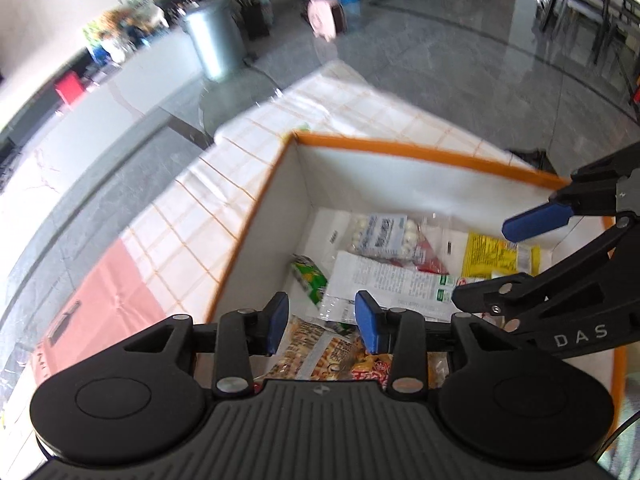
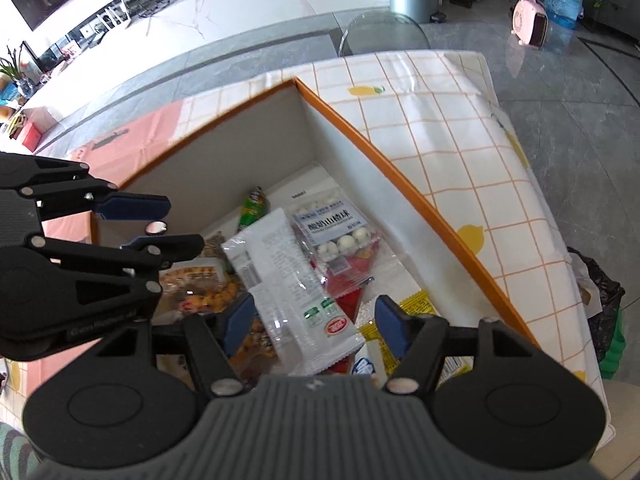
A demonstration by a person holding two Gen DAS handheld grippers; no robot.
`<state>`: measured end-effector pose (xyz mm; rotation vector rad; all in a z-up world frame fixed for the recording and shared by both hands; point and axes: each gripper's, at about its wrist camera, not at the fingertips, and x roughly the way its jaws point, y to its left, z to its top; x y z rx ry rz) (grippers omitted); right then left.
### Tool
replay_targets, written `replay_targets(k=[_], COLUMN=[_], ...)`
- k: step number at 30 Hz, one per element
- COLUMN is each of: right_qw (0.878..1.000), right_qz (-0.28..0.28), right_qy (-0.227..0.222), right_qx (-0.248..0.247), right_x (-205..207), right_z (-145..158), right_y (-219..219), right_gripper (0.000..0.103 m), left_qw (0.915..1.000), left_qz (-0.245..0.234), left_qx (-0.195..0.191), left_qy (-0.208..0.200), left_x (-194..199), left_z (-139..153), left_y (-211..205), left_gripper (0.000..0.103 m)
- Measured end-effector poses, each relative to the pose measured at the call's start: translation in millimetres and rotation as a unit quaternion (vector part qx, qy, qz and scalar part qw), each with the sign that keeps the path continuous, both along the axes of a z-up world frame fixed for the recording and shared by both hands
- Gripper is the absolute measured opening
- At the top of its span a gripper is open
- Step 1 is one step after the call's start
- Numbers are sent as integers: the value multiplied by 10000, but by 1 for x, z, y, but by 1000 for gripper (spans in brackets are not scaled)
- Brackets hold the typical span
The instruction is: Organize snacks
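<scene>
Two tools hovering over orange-rimmed box [image 2: 420, 196] on counter: left tool [image 1: 322, 322] and right tool [image 2: 312, 326] both gaping, holding nothing. White snack packet [image 2: 288, 280] lying atop pile inside box; looking light, crinkly, slippery; pinching flat middle seems best.

black tool [image 1: 322, 322], blue pads [image 1: 367, 322]

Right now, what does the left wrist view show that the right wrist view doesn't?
Left wrist only: the silver bin in full on the floor, and dark chairs at top right. Right wrist only: a black bag past the table edge, and lemon prints on the cloth. Both: the orange-rimmed box, the white packet and green packet inside, both grippers open over it, left gripper, right gripper.
</scene>
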<state>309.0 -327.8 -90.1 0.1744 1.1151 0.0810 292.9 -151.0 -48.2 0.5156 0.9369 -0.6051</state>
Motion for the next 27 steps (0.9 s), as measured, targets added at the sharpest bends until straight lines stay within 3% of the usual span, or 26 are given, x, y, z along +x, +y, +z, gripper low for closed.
replay_targets(k=[9, 15, 16, 19, 21, 22, 27], right_qw=[9963, 9861, 9845, 9796, 9766, 9750, 9670], right_qz=[-14, -116, -128, -160, -168, -189, -410], right_qy=[-860, -1653, -1744, -2003, -2145, -2212, -2509], right_qx=[-9, -114, -97, -1, 9, -17, -161], right_x=[-59, -119, -128, -159, -177, -188, -226], right_z=[57, 82, 84, 90, 92, 92, 84], right_y=[15, 37, 41, 54, 64, 70, 89], right_gripper=[65, 73, 73, 78, 78, 79, 84], left_qw=[9925, 9736, 9700, 9595, 9519, 9495, 9430], left_qz=[629, 1332, 1423, 1692, 1859, 1946, 2456], left_qx=[-728, -1244, -1341, -1520, -1544, -1474, -1137], left_qy=[-757, -1375, -1444, -1663, -1886, -1971, -1939], left_x=[-60, -118, -128, -153, -168, -174, -192], left_z=[69, 95, 99, 103, 104, 103, 88], left_y=[41, 78, 85, 102, 108, 112, 123], left_gripper=[47, 48, 50, 77, 81, 89, 91])
